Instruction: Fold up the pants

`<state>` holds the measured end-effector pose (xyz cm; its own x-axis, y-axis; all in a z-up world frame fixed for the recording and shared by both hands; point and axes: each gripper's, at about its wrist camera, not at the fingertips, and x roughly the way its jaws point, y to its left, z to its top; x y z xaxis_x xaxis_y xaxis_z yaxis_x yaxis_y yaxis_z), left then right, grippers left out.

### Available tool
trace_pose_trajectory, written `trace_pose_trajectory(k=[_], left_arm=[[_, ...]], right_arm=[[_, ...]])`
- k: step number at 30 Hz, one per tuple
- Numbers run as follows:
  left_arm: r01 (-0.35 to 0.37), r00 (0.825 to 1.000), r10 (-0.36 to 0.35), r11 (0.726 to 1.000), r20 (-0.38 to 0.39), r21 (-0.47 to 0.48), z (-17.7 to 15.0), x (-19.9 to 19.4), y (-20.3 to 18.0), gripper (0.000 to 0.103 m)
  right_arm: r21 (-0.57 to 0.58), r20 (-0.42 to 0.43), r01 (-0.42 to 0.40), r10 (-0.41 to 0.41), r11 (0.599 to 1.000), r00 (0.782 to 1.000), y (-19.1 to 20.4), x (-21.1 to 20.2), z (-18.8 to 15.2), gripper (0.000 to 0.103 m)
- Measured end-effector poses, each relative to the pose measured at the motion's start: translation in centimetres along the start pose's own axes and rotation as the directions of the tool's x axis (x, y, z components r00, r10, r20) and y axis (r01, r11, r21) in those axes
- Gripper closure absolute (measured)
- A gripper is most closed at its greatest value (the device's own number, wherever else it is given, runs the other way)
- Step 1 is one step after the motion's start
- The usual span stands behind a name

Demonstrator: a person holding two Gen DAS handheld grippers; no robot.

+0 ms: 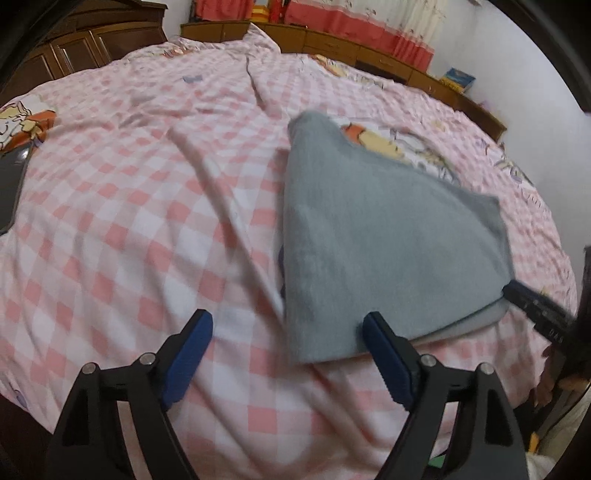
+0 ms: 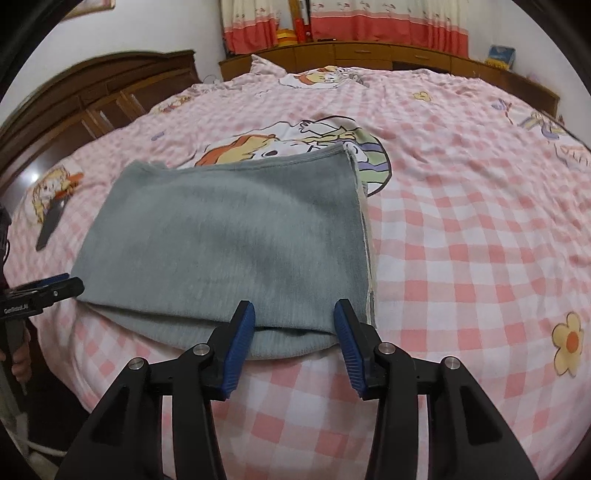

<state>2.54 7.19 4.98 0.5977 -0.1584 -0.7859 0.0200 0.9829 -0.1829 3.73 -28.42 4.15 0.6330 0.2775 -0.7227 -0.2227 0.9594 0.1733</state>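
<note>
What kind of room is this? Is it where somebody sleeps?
Most likely a bedroom. There is a big bed under a pink checked cartoon bedspread, a dark wooden headboard at one end, and red-trimmed curtains behind. Folded grey pants lie on the bedspread.

A pink checked bedsheet [image 2: 461, 229] with cartoon prints, a dark wooden headboard [image 2: 92, 99], red-trimmed curtains [image 2: 388, 22] behind.

I saw the folded pants [image 2: 225, 240] lying on the bed [image 2: 461, 258], near its front edge. My right gripper [image 2: 294, 328] sat at their near edge, toward the right corner. My left gripper [image 1: 288, 334] stood off their left corner, one finger [image 1: 384, 354] at the hem, the other over the sheet. Behind the bed ran a cabinet [image 2: 369, 55], with curtains [image 2: 388, 22] above.
</note>
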Motion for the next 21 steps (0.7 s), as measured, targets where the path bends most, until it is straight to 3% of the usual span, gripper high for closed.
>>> trace_pose_trajectory(k=[2,4,7,9,13,18,21], left_arm=[[0.004,0.999,-0.005,1.0,0.041,0.008,0.9,-1.0,-0.5,0.025],[0.019,0.996,-0.021,0.999,0.081,0.026,2.1,-2.0,-1.3,0.044],[0.066,0.995,-0.069,0.997,0.076,0.041,3.3,-1.5,-2.2,0.056],[0.077,0.995,-0.08,0.996,0.06,0.052,3.8,-0.2,-2.8,0.057],[0.029,1.0,-0.029,0.999,0.005,0.042,3.4,2.6,-2.8,0.059],[0.046,0.999,-0.046,0.998,0.002,0.049,3.7,2.2,-2.5,0.059],[0.084,0.996,-0.086,0.995,0.027,0.054,5.6,1.9,-2.5,0.059]], right_arm=[[0.037,0.008,-0.009,0.008,0.999,1.0,-0.1,-0.5,0.3,0.057],[0.057,0.019,-0.011,0.009,0.998,1.0,-0.1,-1.1,0.6,0.057],[0.061,0.053,-0.042,0.039,0.997,0.998,0.4,-1.8,1.0,0.057],[0.047,0.049,-0.05,0.048,0.998,0.998,0.7,-1.5,1.1,0.057],[0.037,-0.006,-0.048,0.049,0.998,0.999,0.7,0.1,0.3,0.058],[0.014,-0.018,-0.058,0.059,0.998,0.998,0.8,0.9,-0.1,0.058],[0.035,-0.011,-0.08,0.081,0.996,0.997,0.5,0.9,-0.3,0.058]])
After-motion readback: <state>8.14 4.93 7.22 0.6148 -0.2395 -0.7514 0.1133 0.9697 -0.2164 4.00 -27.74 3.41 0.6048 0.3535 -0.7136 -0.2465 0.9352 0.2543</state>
